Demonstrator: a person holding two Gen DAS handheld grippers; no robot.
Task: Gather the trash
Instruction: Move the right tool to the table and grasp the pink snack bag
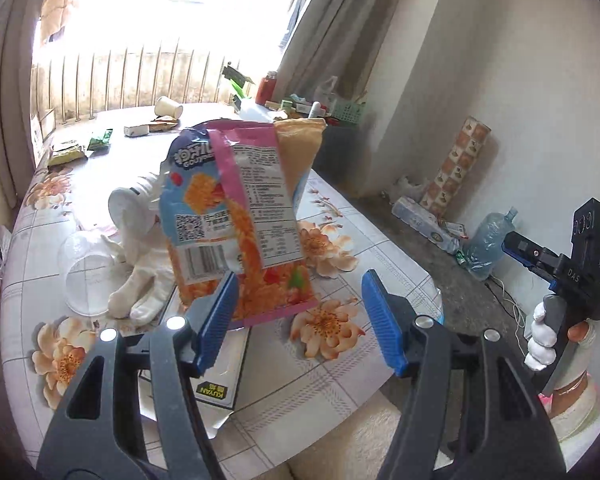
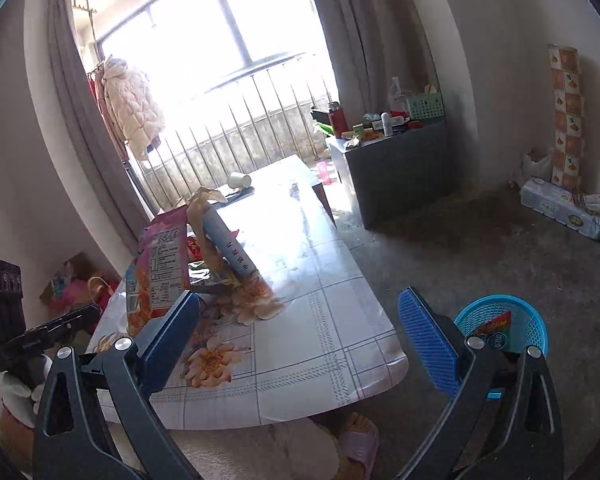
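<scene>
The left gripper seems to carry the snack bag above the table, though contact is unclear, and the right gripper gapes empty, so swing it steadily over the blue basket before releasing.

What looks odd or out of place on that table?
A paper cup lies on its side at the table's far end, a clear cup is tipped over beside a white glove, and wrappers lie scattered along the far left edge.
</scene>
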